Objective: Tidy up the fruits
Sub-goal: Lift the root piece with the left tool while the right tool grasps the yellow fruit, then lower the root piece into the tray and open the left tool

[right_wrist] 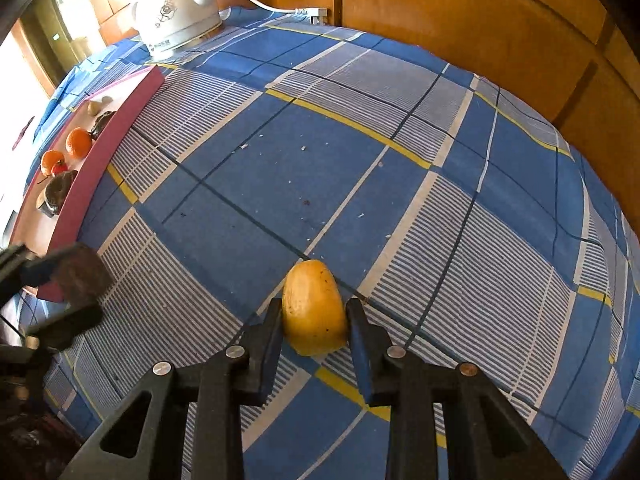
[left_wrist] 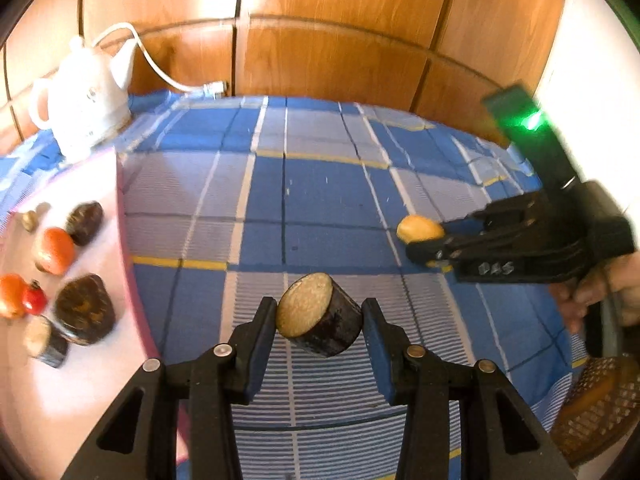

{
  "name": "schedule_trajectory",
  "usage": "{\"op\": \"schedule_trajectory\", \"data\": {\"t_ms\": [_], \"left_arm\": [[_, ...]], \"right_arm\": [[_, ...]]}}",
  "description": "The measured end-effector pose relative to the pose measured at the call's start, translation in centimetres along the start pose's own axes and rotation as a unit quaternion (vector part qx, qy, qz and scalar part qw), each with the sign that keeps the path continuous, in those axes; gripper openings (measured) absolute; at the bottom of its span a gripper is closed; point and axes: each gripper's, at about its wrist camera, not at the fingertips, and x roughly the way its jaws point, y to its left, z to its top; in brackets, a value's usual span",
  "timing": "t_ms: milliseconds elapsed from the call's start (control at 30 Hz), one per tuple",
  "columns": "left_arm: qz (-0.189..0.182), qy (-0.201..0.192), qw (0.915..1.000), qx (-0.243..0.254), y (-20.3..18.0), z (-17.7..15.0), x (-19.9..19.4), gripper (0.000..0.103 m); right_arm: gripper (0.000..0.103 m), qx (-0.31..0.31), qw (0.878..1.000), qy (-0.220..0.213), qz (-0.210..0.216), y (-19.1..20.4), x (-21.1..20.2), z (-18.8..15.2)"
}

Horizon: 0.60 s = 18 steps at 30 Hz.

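Left wrist view: the left hand-held gripper [left_wrist: 320,316] is closed onto a dark cylindrical fruit piece [left_wrist: 320,314] with a pale cut face, 1 finger pressed against each side. The piece is clear of the blue checked cloth [left_wrist: 312,184] that covers the tabletop. At the left edge lies a pink-rimmed tray [left_wrist: 124,216] carrying 2 orange fruits [left_wrist: 54,250], 1 small red fruit [left_wrist: 34,299], several dark brown pieces [left_wrist: 85,310] and 1 small tan item at its far end. A white kettle [left_wrist: 86,100] with a white cord [left_wrist: 160,68] stands behind the tray, against the wood panelling [left_wrist: 340,40]. To the right, the right hand-held gripper [left_wrist: 426,240] holds a yellow fruit [left_wrist: 420,228]; part of a human hand [left_wrist: 600,292] grips its handle.

Right wrist view: the right hand-held gripper [right_wrist: 314,320] is clamped on the yellow fruit [right_wrist: 314,308], the fingers touching both flanks. Whether the fruit rests on the cloth [right_wrist: 360,140] or is held just above it cannot be told. The left hand-held gripper [right_wrist: 60,292] appears blurred at the left edge with the dark piece [right_wrist: 80,276] between its fingers, near the corner of the tray [right_wrist: 100,160]. The kettle [right_wrist: 176,12] stands at the far-left corner of the tabletop.
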Motion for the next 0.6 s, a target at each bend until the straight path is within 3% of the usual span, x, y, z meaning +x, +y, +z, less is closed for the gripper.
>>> {"op": "schedule_trajectory", "data": {"t_ms": [333, 600], "left_arm": [[0.017, -0.037, 0.9988, -0.028, 1.4, 1.2, -4.8, 0.044], [0.038, -0.044, 0.9967, -0.057, 3.5, 0.8, -6.9, 0.044]], "right_arm": [[0.032, -0.005, 1.0, -0.005, -0.003, 0.4, 0.0, -0.3], [0.032, -0.008, 1.0, -0.002, -0.014, 0.7, 0.3, -0.2]]}}
